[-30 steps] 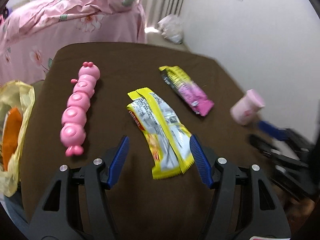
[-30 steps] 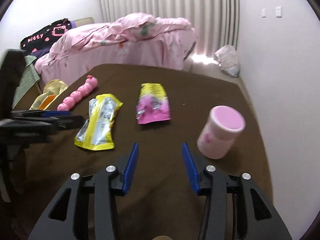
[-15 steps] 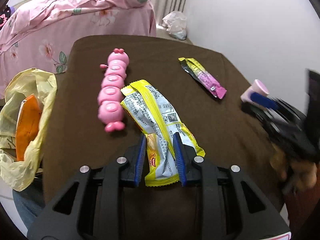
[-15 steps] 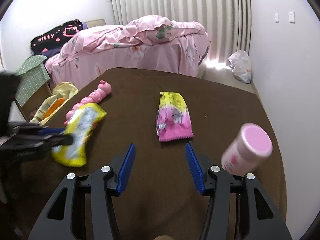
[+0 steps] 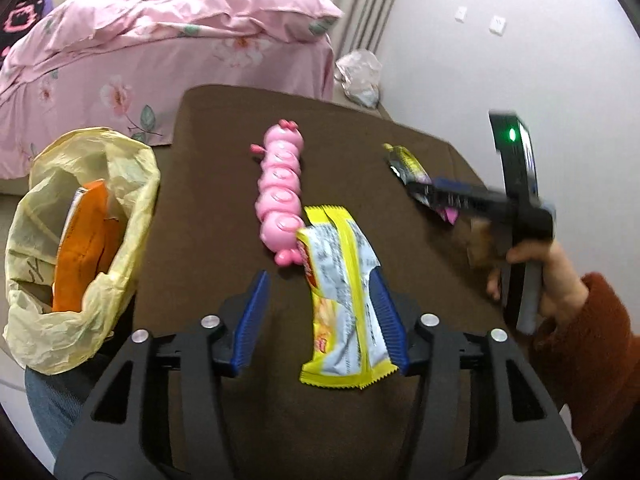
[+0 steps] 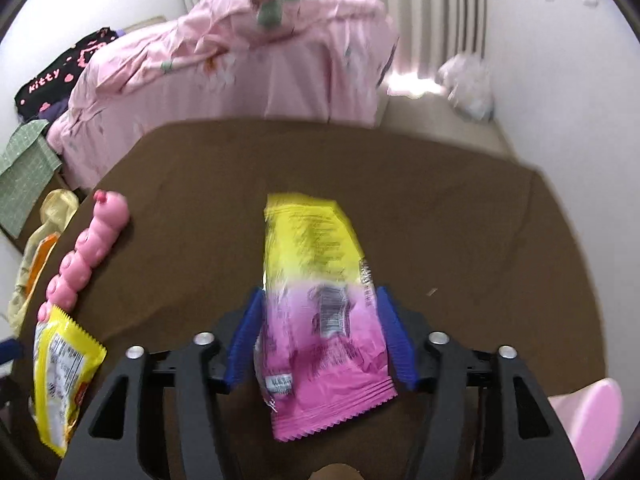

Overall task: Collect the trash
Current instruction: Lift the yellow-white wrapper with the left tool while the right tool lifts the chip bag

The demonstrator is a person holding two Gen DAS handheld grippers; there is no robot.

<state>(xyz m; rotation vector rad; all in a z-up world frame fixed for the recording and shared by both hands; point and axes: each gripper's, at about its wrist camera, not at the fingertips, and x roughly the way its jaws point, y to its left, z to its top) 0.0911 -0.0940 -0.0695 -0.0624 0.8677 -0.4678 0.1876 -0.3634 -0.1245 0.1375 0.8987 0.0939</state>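
Well, the biggest thing here is the bed (image 5: pixel 168 40) with its rumpled pink floral cover, standing behind the brown table (image 5: pixel 360 140) where the work goes on. At the table's left edge hangs a yellow plastic bag (image 5: pixel 132 184), mouth gaping, with an orange packet (image 5: pixel 80 248) already inside it. A pink caterpillar toy (image 5: pixel 282 196) lies lengthwise on the tabletop, its near end touching the top of the yellow wrapper (image 5: pixel 344 300).

The left gripper (image 5: pixel 320 316) has its blue fingers (image 5: pixel 250 320) apart and widening. The yellow wrapper sits between them, lying against the right-hand finger with a clear gap to the other, so it is not pinched. It looks tilted up off the cloth, though I cannot tell how far.

The right gripper (image 6: pixel 320 340) is spreading its fingers (image 6: pixel 394 338) too, and they straddle the pink-and-yellow wrapper (image 6: pixel 316 320), which lies flat on the table with its pink end nearest the camera. Both pads stand just beside its edges; whether they touch it I cannot tell.

A pink cup (image 6: pixel 592 424) shows at the lower right corner of the right view, blurred. A person's hand (image 5: pixel 556 280) in a rust sleeve holds the right gripper's handle.
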